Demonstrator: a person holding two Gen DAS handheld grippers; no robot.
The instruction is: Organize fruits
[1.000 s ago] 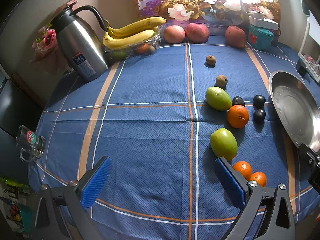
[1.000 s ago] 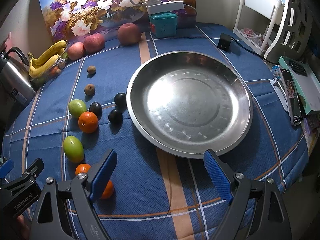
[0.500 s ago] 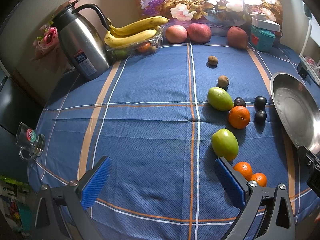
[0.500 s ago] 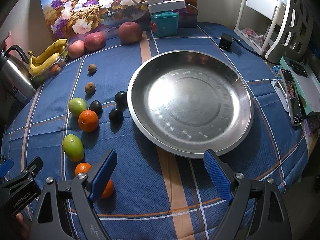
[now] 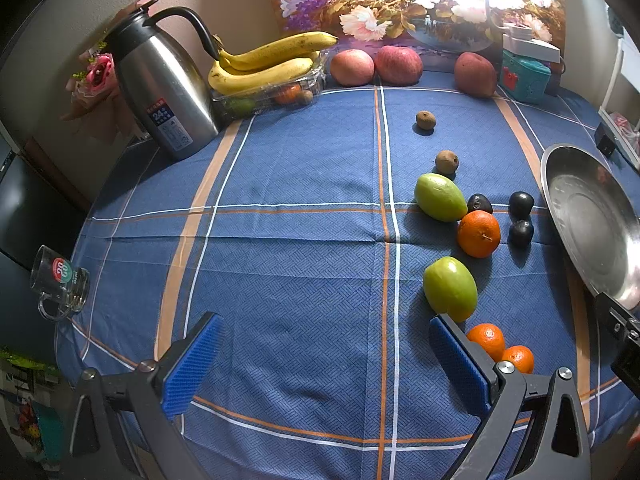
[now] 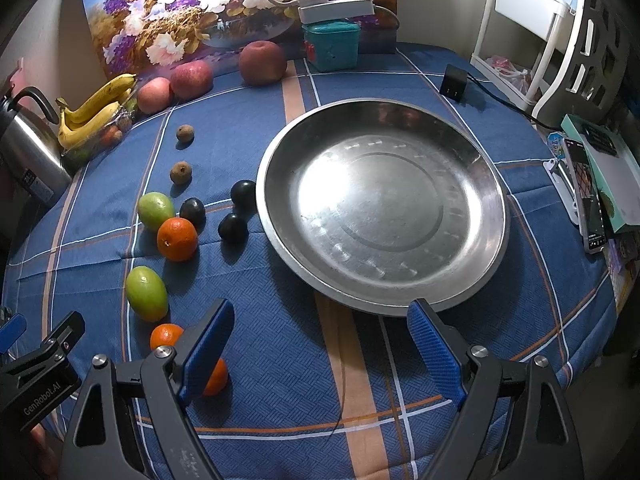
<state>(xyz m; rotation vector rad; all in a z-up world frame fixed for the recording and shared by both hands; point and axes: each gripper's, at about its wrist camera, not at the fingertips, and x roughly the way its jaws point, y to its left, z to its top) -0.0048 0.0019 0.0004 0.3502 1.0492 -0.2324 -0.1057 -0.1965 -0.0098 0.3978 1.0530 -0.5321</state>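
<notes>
A wide steel plate (image 6: 486, 184) lies bare on the blue checked cloth, its edge (image 5: 560, 220) at the right of the left wrist view. Left of it lie two green fruits (image 6: 147, 293) (image 6: 156, 210), an orange (image 6: 177, 238), three dark plums (image 6: 233, 228) and two brown kiwis (image 6: 181, 172). Two small oranges (image 5: 486, 338) (image 5: 519, 359) sit near the front edge. My left gripper (image 5: 324, 360) hangs open over bare cloth, its right finger just in front of the near green fruit (image 5: 450, 288). My right gripper (image 6: 322, 344) is open before the plate's near rim, holding nothing.
Along the back stand a steel kettle (image 5: 164, 92), bananas on a clear fruit box (image 5: 264, 64), three apples (image 5: 398, 65) and a teal box (image 6: 331, 46). A glass mug (image 5: 60, 280) sits at the left edge. A phone and boxes (image 6: 592, 192) lie right.
</notes>
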